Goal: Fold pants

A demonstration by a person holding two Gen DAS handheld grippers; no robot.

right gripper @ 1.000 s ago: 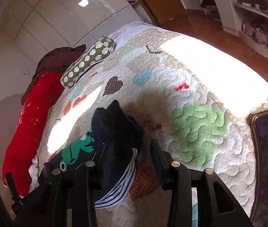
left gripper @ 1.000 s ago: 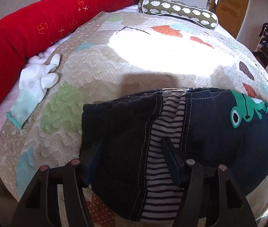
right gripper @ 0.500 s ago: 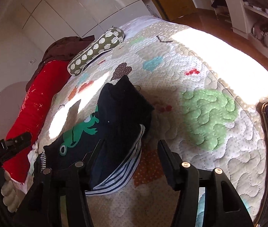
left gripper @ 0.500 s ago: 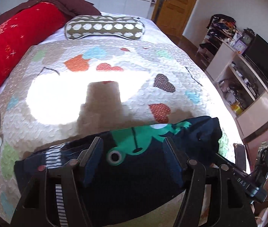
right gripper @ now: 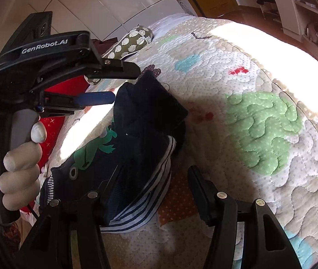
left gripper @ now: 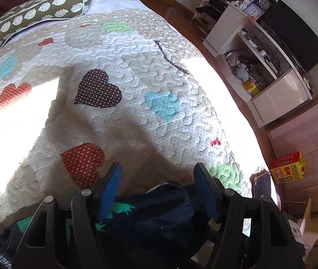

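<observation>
The pants [right gripper: 136, 134] are dark navy with a green frog print and a striped lining, folded into a bundle on the quilted bed. In the left wrist view the bundle [left gripper: 159, 219] lies low between the fingers. My left gripper [left gripper: 156, 186] is open, hovering over the far end of the pants; it also shows in the right wrist view [right gripper: 116, 83], held by a white-gloved hand. My right gripper [right gripper: 156, 190] is open, its left finger [right gripper: 116, 188] over the striped near edge, holding nothing.
The quilt [left gripper: 136, 89] has hearts and coloured patches. A green spotted bolster [left gripper: 38, 13] lies at the head. A phone [left gripper: 263, 185] lies at the bed's right edge. Shelves and a TV [left gripper: 293, 33] stand beyond. A red bolster [right gripper: 55, 130] is on the left.
My left gripper has swung right along the pants toward their far end, now facing the bed's right side. My right gripper has moved closer to the striped edge. Both stay open.
</observation>
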